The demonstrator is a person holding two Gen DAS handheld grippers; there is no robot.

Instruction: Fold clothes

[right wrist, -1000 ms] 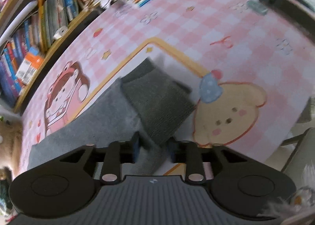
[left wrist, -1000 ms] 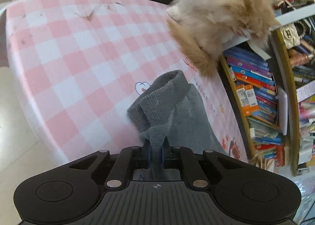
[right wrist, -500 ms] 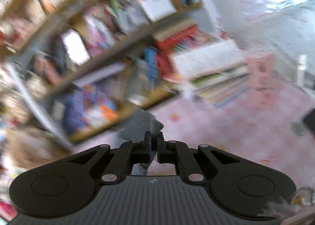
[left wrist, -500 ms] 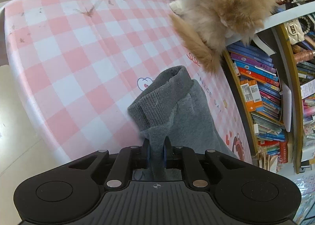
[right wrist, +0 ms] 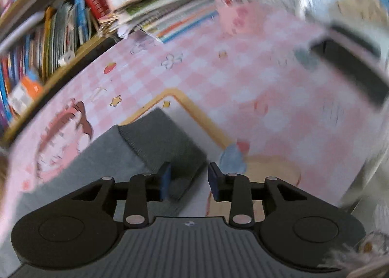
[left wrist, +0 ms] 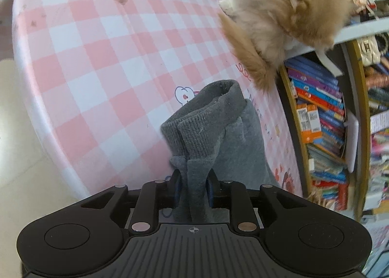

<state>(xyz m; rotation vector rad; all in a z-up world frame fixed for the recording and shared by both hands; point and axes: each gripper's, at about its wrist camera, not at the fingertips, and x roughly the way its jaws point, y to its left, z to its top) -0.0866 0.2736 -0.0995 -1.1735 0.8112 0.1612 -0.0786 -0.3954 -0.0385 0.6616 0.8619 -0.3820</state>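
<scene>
Two tools working a grey garment [left wrist: 233, 136] on the tabletop [left wrist: 102, 63].
Left tool [left wrist: 193, 188] is clenching a fabric fold; right tool [right wrist: 188, 180] is hovering released over the ribbed cuff [right wrist: 163, 141].

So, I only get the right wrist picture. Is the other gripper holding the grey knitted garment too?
Observer: Yes. The left gripper is shut on a bunched fold of the grey knitted garment, near its ribbed cuff.
Operator: Anything else at that end?
Observer: A fluffy cream-and-tan furry animal sits at the far edge of the pink checked tablecloth, by the bookshelf.
Operator: Is it touching the garment?
Observer: No. Its tail hangs down toward the cuff, but some tablecloth shows between them.
</scene>
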